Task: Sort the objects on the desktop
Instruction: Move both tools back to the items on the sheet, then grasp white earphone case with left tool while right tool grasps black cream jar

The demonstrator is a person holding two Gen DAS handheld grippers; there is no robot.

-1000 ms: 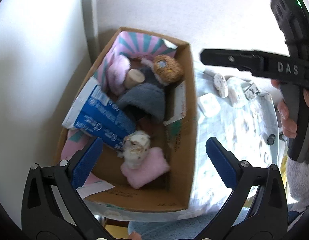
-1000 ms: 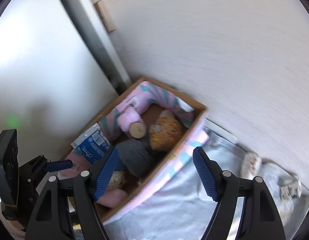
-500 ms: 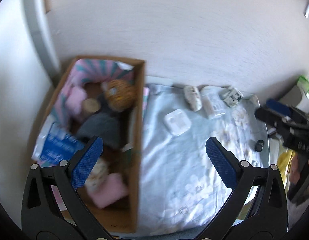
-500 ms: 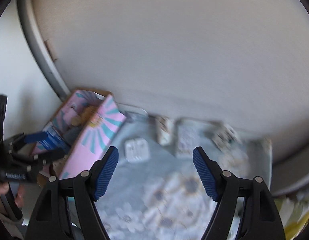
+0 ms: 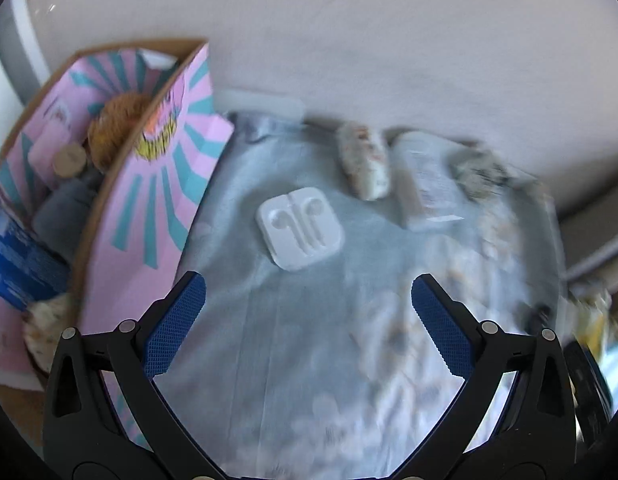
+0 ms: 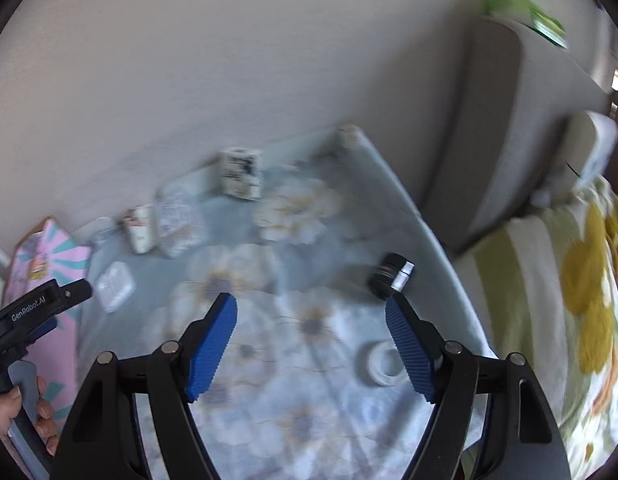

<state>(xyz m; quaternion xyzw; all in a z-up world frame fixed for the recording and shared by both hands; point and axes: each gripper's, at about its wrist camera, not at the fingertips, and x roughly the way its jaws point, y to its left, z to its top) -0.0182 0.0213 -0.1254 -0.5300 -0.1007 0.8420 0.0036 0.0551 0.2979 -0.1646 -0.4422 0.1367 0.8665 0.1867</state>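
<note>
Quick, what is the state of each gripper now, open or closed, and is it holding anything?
Left gripper: open, holding nothing, above the white earphone case.
Right gripper: open, holding nothing, near the small black cylinder.

Left gripper [image 5: 307, 304] is spread wide, nothing between the blue pads [image 5: 175, 322], hanging above the flowered cloth [image 5: 309, 360] with both fingertips clear of it and angled down at it from the near side. Right gripper [image 6: 311, 344] is the same deal: jaws wide apart, nothing gripped, blue pads [image 6: 213, 346] up off that cloth, over its right-hand part. In the right wrist view the left gripper's black body pokes in over the cloth's left edge, and the person's left hand [image 6: 17, 420] is wrapped around its handle, fingers curled, nails showing. The right hand itself isn't visible anywhere.
</note>
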